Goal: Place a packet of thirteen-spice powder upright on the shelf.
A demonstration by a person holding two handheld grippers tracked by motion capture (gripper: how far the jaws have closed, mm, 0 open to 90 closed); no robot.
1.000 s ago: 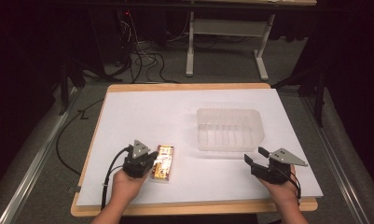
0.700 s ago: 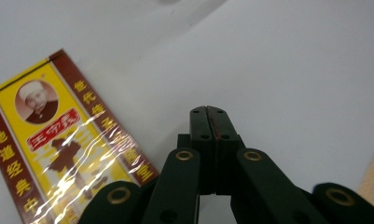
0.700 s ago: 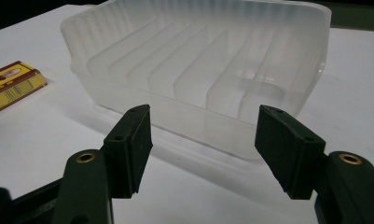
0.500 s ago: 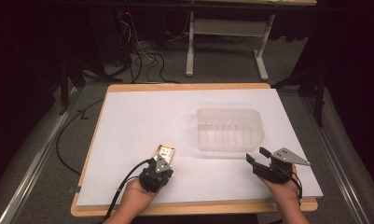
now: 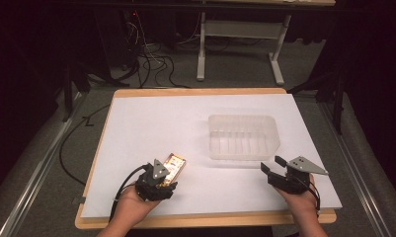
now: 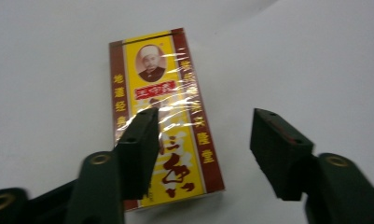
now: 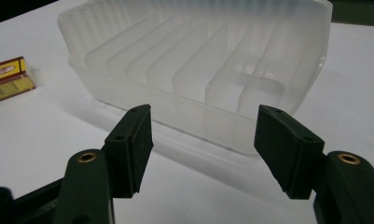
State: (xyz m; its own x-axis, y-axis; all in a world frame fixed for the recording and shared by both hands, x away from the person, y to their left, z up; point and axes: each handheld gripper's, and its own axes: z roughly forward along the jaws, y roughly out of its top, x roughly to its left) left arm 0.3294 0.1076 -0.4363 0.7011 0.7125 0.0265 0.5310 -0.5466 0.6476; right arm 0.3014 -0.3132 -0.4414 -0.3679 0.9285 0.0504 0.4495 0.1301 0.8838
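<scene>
Left hand-held gripper (image 6: 201, 154) spread over the yellow-and-brown box (image 6: 163, 112), clear ribbed tray (image 5: 243, 136) waiting nearby.

My left jaws have just been opening; the box lies flat on the white worktop (image 5: 151, 123), partly under one jaw, with no pad pressing on it. I judge it is placed lengthwise so I can close across its narrow sides. My right hand-held gripper (image 7: 203, 149) hangs spread and empty just short of the tray's near wall, probably ready to steady it. The left gripper view gives me the box's shiny wrap and printed portrait label; the high view shows instead that box and tray sit apart, near the worktop's front edge.
</scene>
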